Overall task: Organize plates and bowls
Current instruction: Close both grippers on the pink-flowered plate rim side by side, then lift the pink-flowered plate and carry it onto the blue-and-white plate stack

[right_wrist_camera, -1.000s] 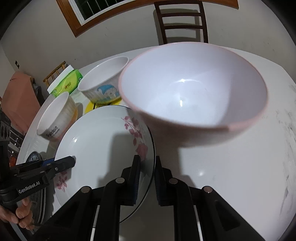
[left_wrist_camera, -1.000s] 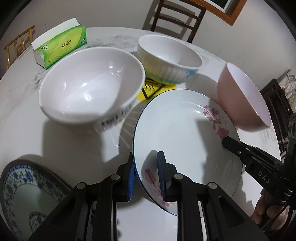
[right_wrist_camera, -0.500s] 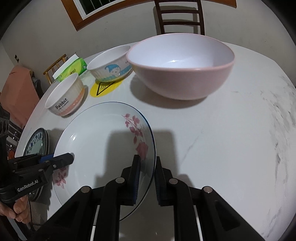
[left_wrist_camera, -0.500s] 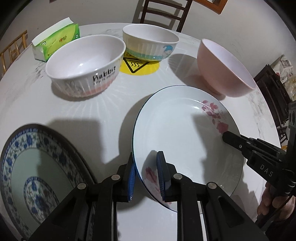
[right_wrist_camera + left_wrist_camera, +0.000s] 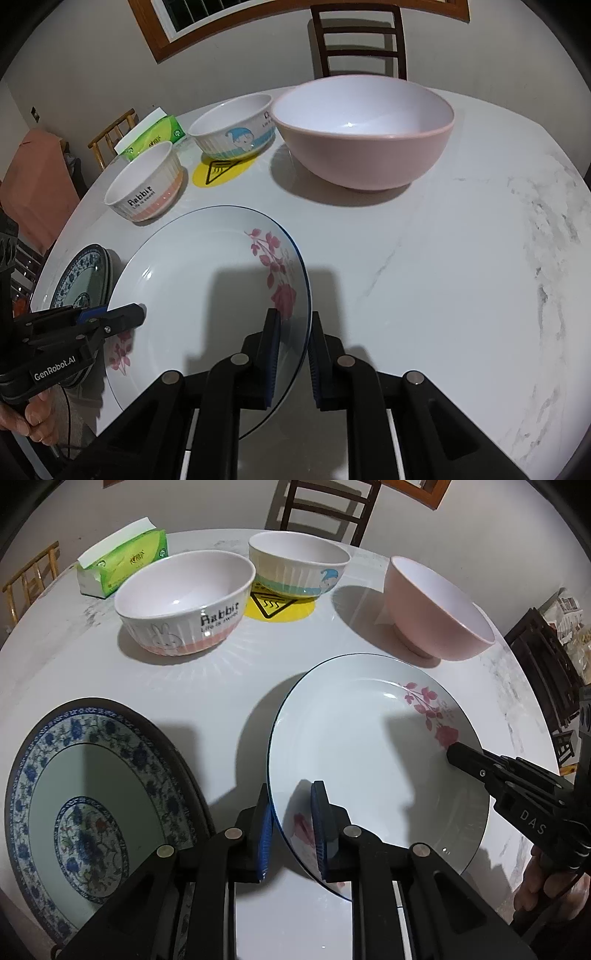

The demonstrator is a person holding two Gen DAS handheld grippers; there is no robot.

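A white plate with pink flowers (image 5: 369,753) (image 5: 207,280) is held above the table by both grippers. My left gripper (image 5: 291,812) is shut on its left rim. My right gripper (image 5: 293,343) is shut on its right rim, and shows in the left wrist view (image 5: 491,771). A blue-patterned plate (image 5: 85,805) (image 5: 81,275) lies on the table at the left, beside the held plate. A Rabbit bowl (image 5: 184,602) (image 5: 144,184), a cartoon bowl (image 5: 299,568) (image 5: 232,127) and a pink bowl (image 5: 436,609) (image 5: 365,129) stand farther back.
The round white marble table (image 5: 461,258) carries a green tissue pack (image 5: 125,566) at the far left and a yellow warning sticker (image 5: 280,605). A dark wooden chair (image 5: 362,40) stands behind the table. A light wooden chair (image 5: 110,133) is at the left.
Both grippers have lifted and pulled back with the flowered plate; the bowls now look farther away, and the blue-patterned plate has come fully into the left view.
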